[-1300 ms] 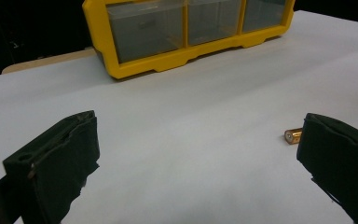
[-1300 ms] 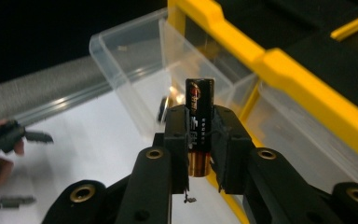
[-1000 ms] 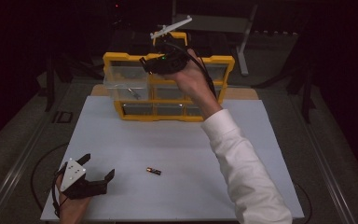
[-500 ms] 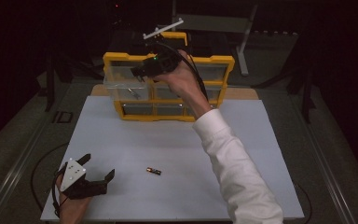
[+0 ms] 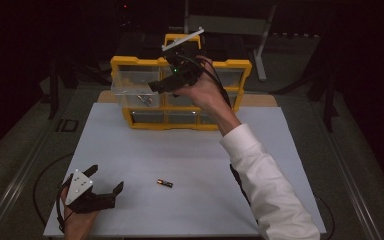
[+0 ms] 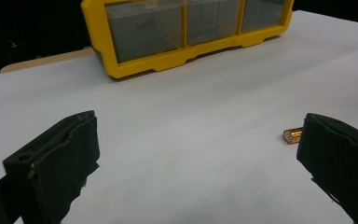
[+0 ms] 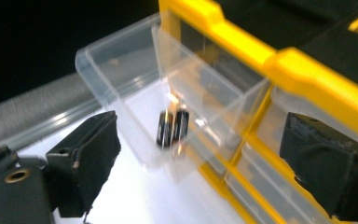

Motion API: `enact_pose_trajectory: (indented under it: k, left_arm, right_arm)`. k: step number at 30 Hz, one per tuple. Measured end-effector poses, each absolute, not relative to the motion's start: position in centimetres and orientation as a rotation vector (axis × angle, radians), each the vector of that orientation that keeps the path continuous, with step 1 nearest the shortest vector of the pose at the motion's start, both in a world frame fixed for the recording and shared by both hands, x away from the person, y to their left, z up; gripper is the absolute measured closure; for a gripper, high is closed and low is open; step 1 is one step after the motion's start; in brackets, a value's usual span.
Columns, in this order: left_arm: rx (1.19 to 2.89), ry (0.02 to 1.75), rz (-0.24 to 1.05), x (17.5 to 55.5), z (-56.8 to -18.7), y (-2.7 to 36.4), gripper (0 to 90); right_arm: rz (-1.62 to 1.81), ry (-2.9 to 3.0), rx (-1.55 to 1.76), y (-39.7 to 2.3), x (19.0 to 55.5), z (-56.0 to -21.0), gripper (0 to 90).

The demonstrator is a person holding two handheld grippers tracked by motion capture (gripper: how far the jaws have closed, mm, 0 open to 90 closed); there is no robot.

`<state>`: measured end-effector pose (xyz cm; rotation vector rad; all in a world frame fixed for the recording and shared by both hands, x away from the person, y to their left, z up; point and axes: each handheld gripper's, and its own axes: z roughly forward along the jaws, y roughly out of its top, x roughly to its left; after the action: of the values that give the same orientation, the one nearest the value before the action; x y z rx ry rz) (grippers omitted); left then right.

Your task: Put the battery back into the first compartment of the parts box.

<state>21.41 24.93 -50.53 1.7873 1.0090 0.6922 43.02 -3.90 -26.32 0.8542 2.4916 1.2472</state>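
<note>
right gripper (image 5: pixel 156 86) – jaws just opened wide, nothing between | batteries (image 7: pixel 172 128) lie just below it in the pulled-out clear drawer (image 7: pixel 116 70) | step: drop-off done | next – fetch the loose battery (image 5: pixel 165 183) beside the spread, empty left gripper (image 5: pixel 106 181)

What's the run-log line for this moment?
right gripper: jaws just opened, above pulled-out clear drawer | batteries: in drawer | left gripper: open, on table | loose battery: on table
</note>
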Motion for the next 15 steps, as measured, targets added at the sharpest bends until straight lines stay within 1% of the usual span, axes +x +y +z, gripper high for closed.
enact_pose_trajectory:
  k: [12, 15]
  left_arm:
    - [1.79, 1.009, 0.691, 21.4, -50.6, 24.9, 0.0]
    - [1.789, 1.01, 0.692, 21.4, -50.5, 24.9, 0.0]
  right_arm:
    - [1.154, 2.564, 0.767, -4.7, 40.6, -29.1, 10.2]
    - [1.112, 2.606, 0.714, -4.5, 39.5, -30.3, 10.2]
